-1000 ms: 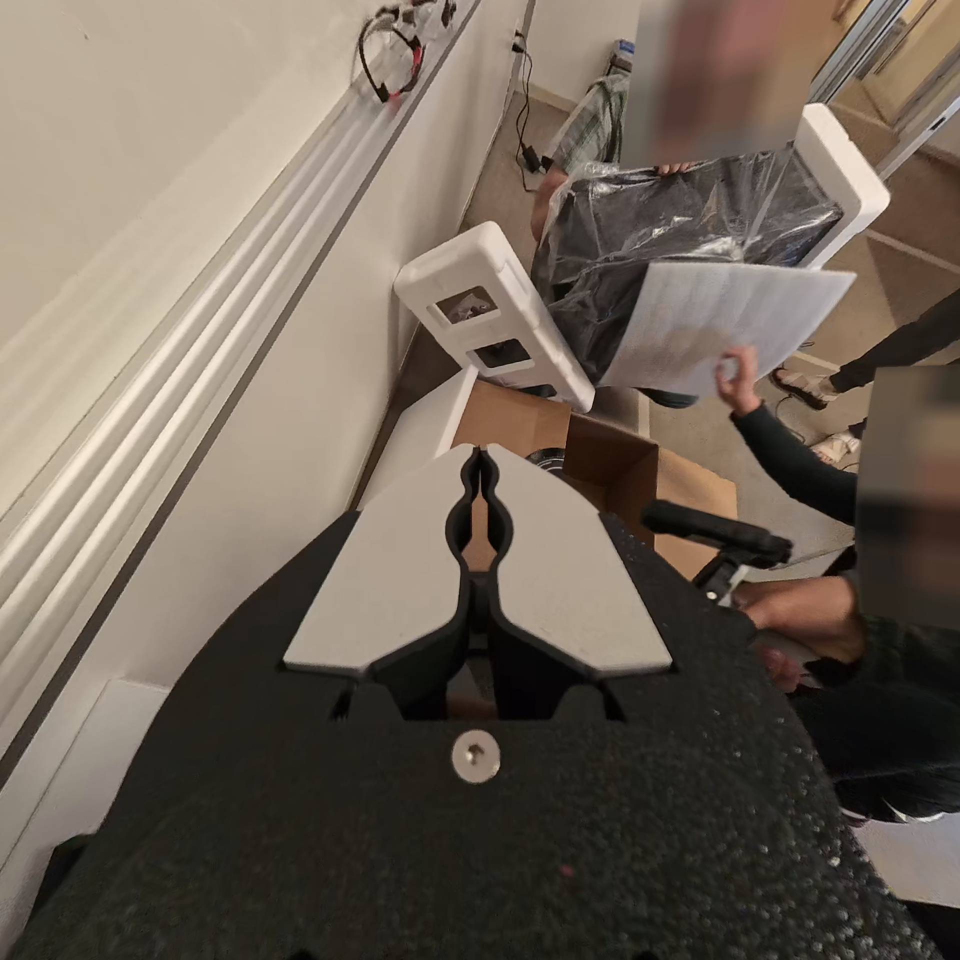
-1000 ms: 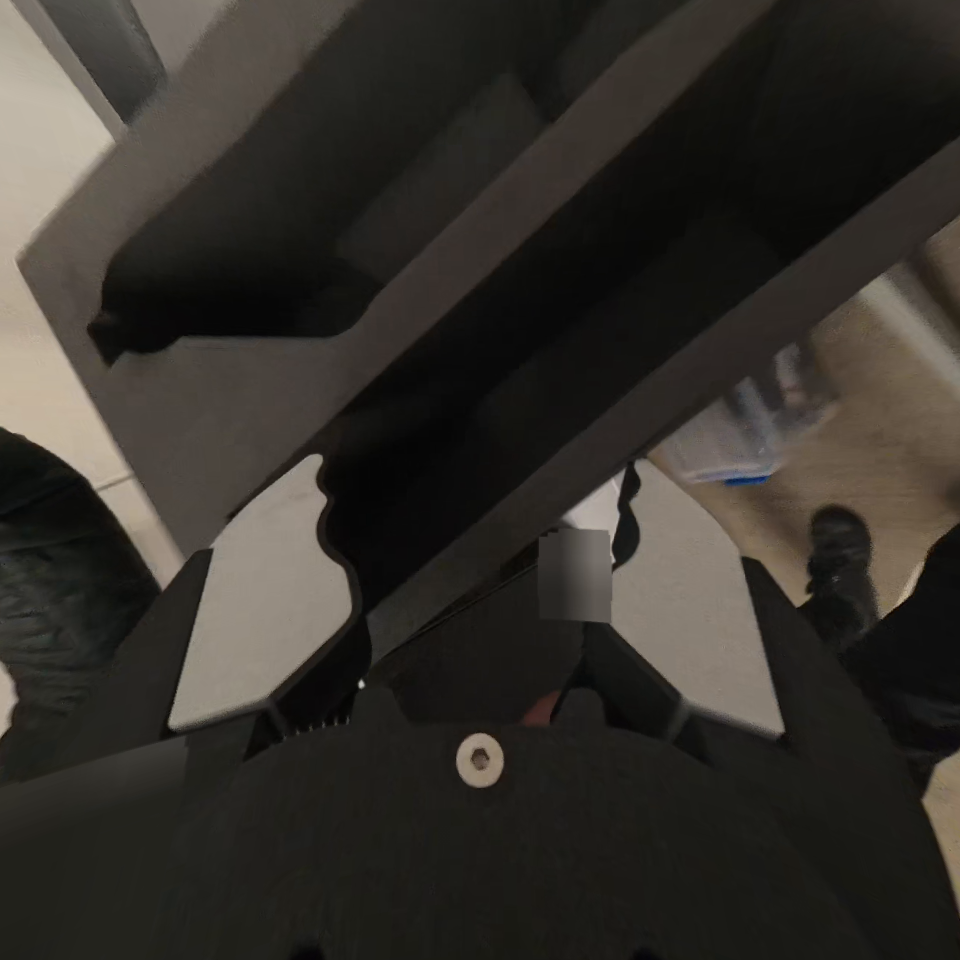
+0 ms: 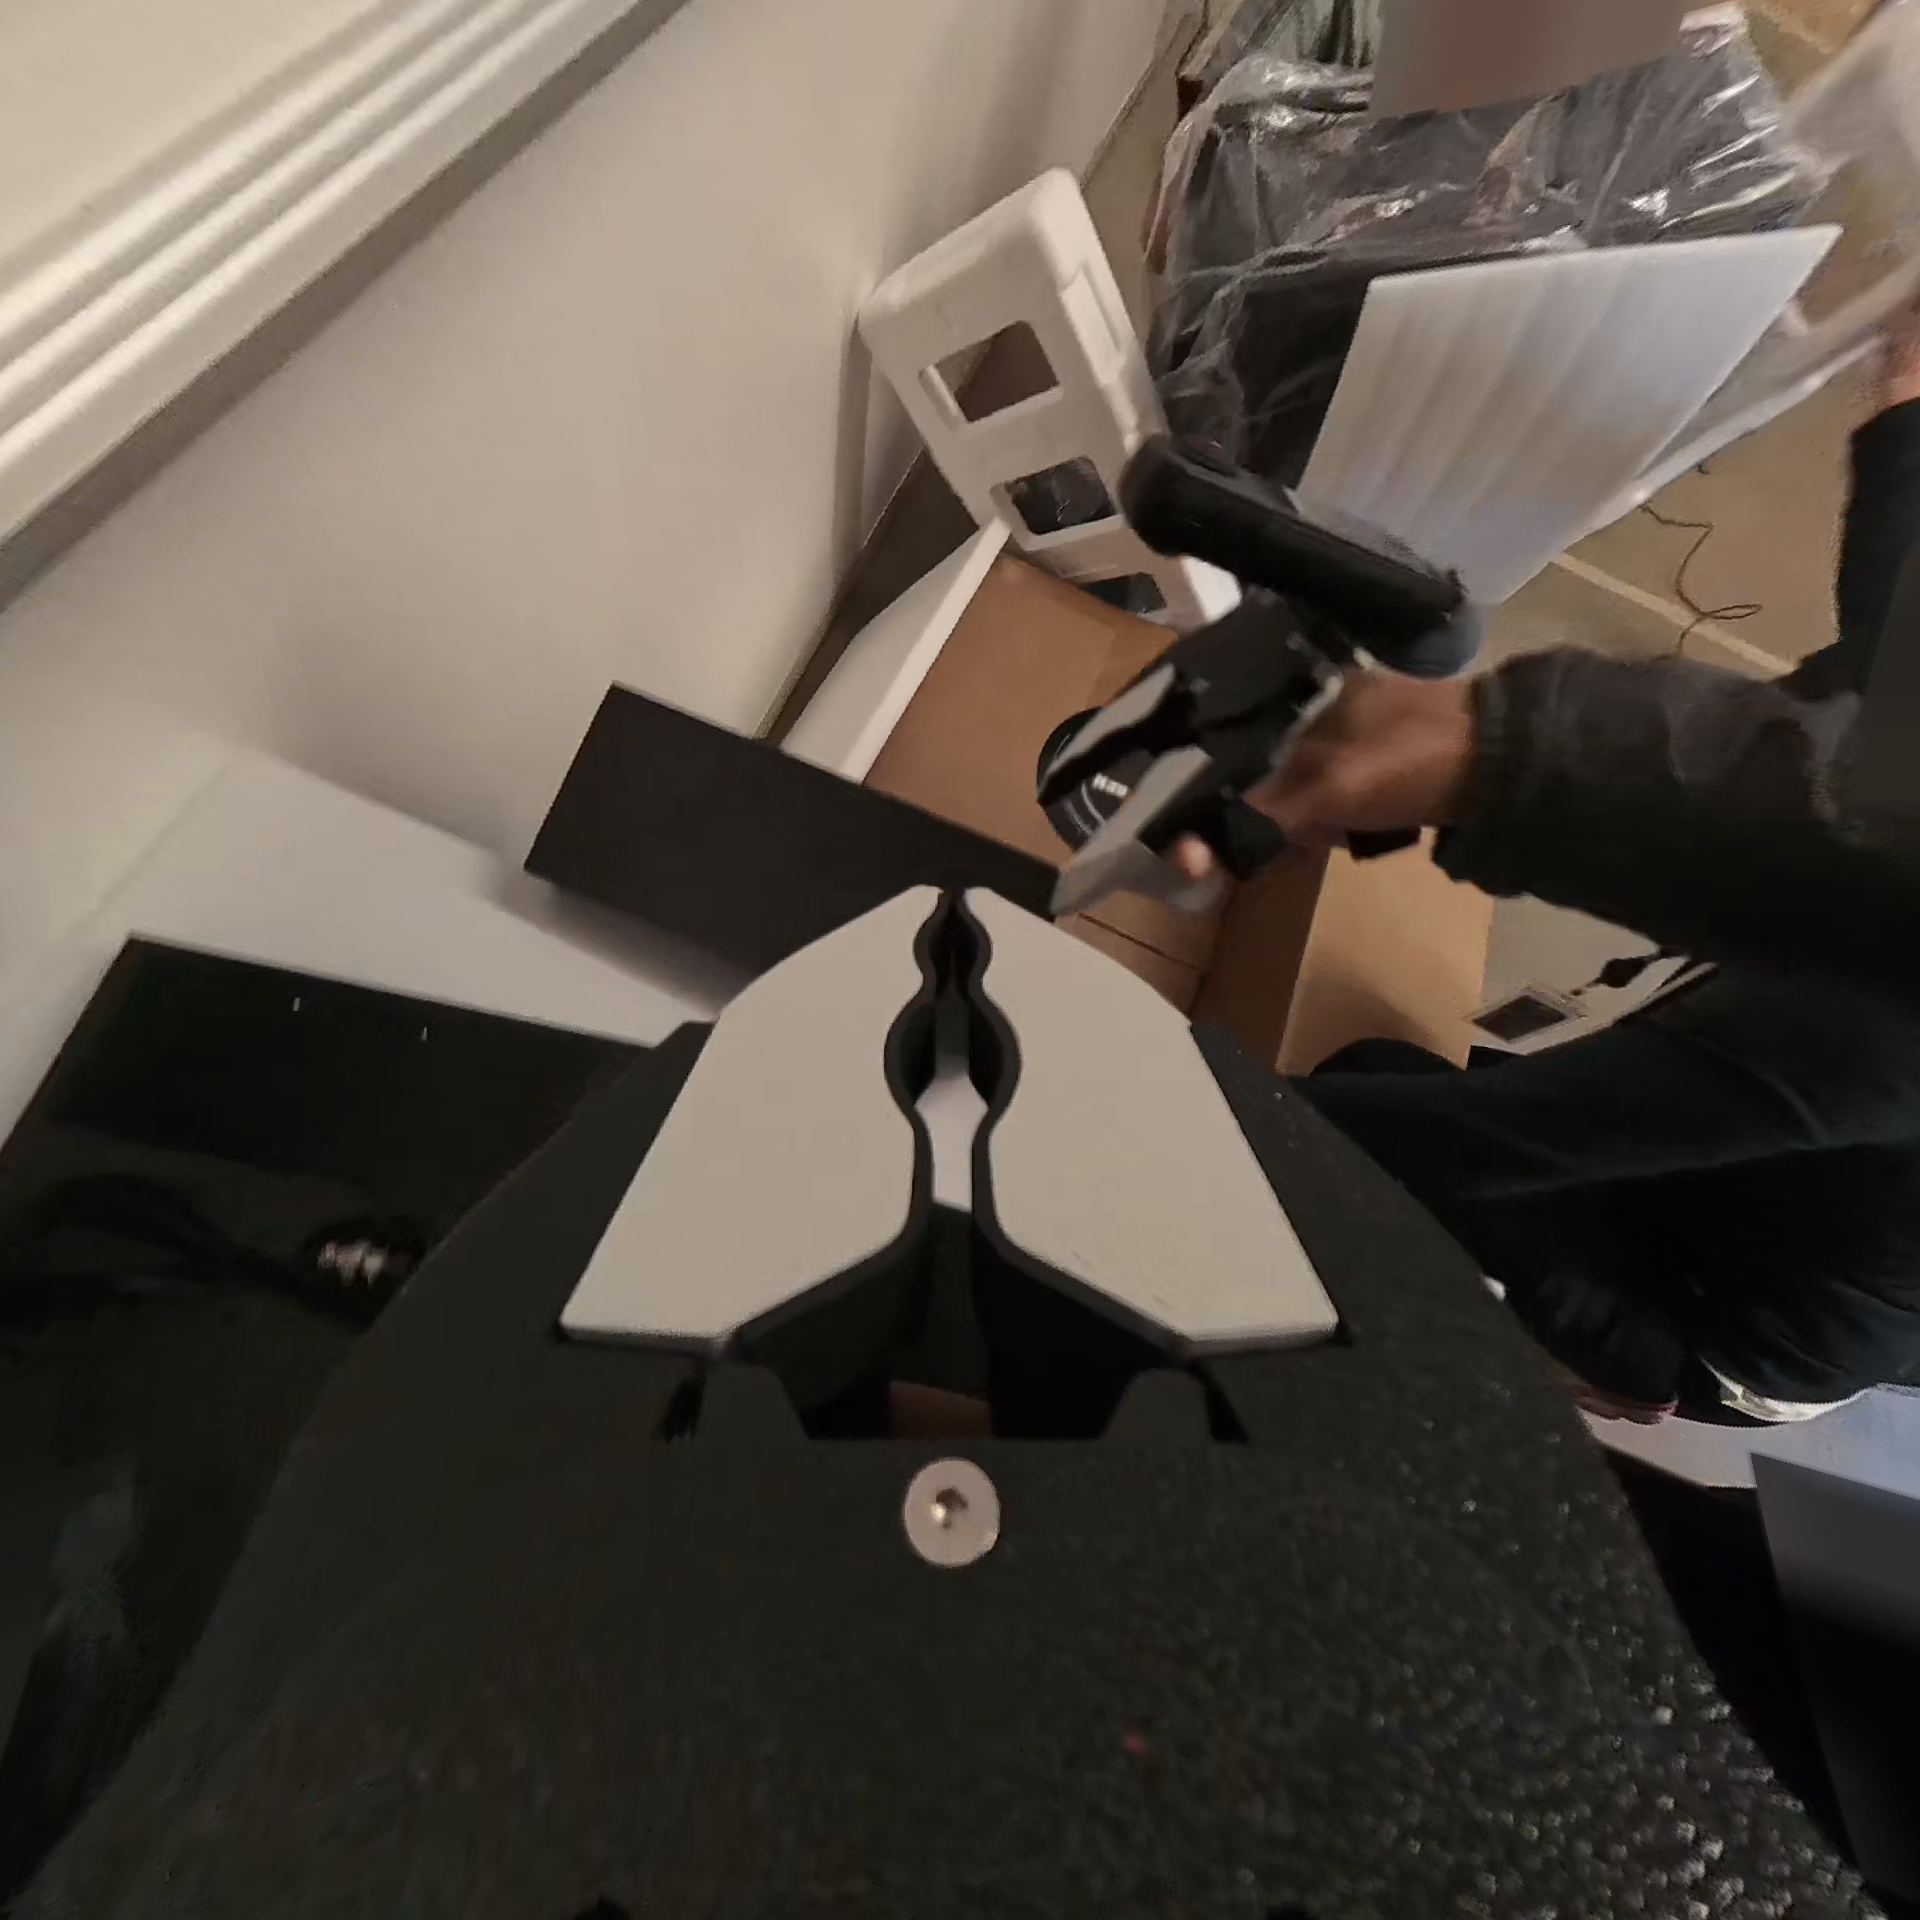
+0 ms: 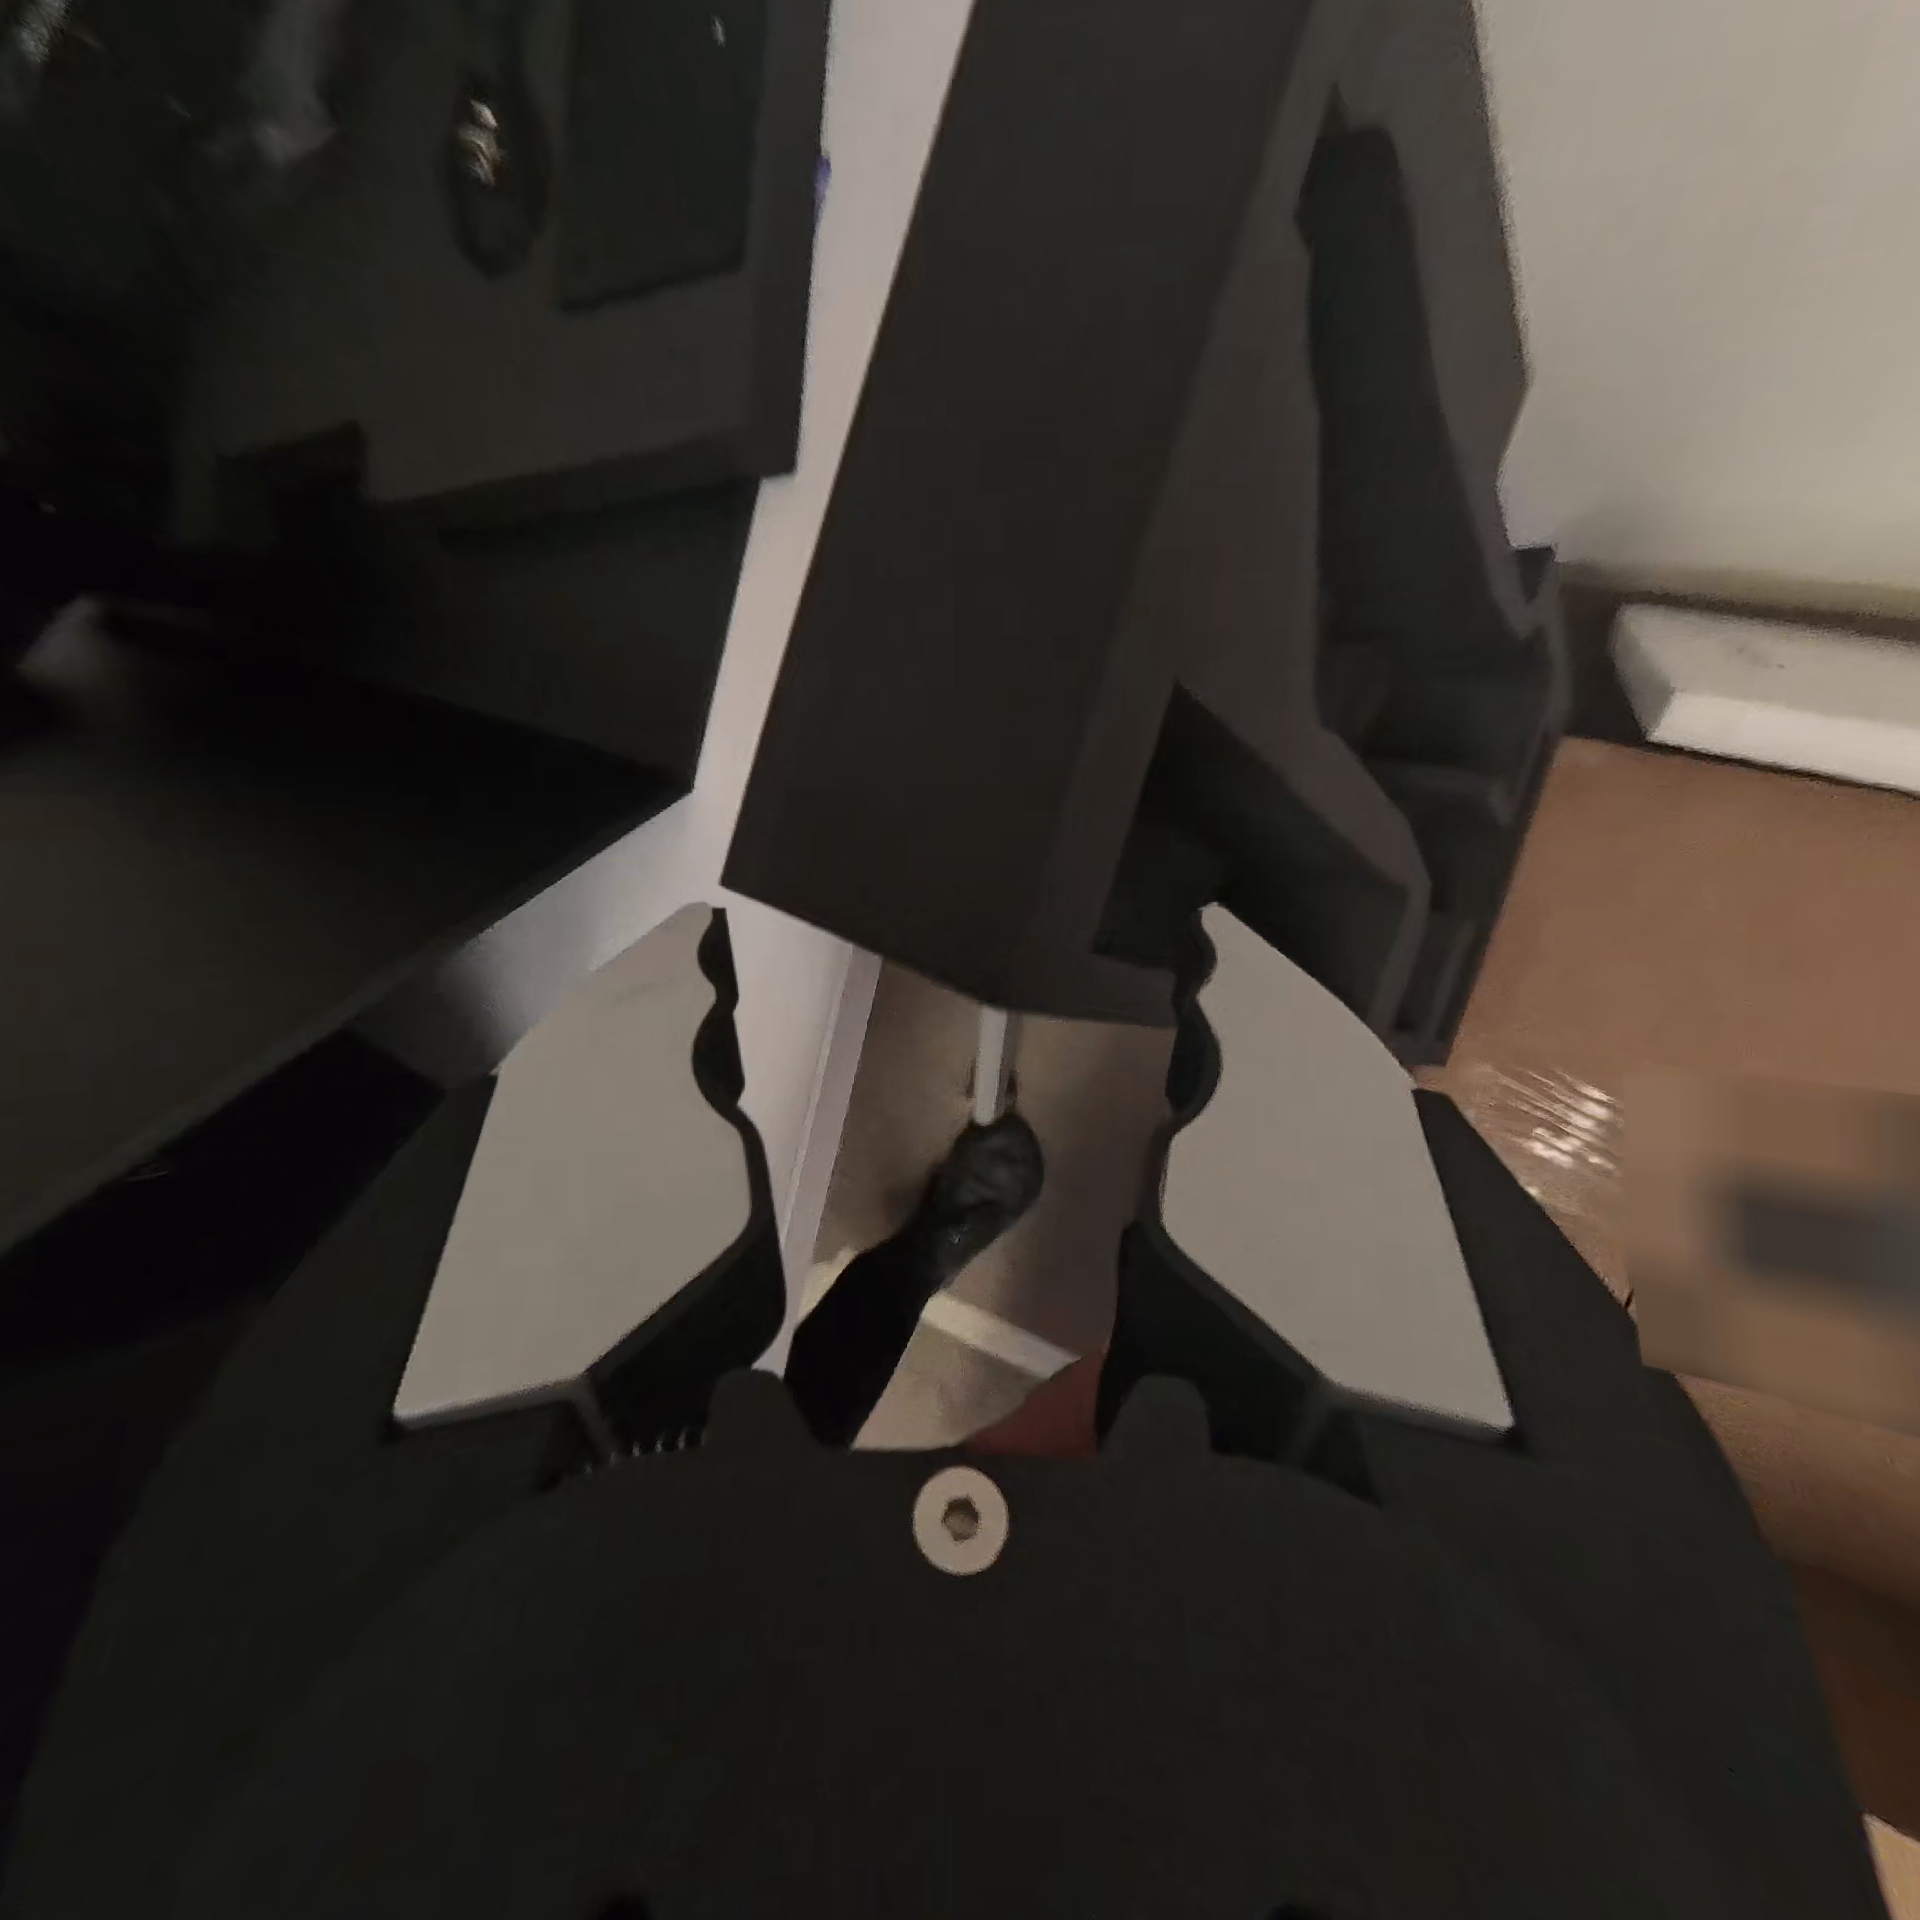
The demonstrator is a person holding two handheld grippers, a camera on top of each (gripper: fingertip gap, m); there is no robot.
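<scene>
Against the cream wall (image 3: pixel 540 436) a white tabletop (image 3: pixel 343 883) bears a black foam tray (image 3: pixel 208 1122), while the right tongs (image 4: pixel 956 935) grip a dark foam insert (image 4: pixel 1039 520) and the left tongs (image 3: pixel 954 909) stay-free, pinched together, empty.

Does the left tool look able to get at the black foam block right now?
Probably yes. The black foam block sits just beyond the left tool with nothing between them, one end held in the right tool. The left tool is shut, so it would need opening.
</scene>
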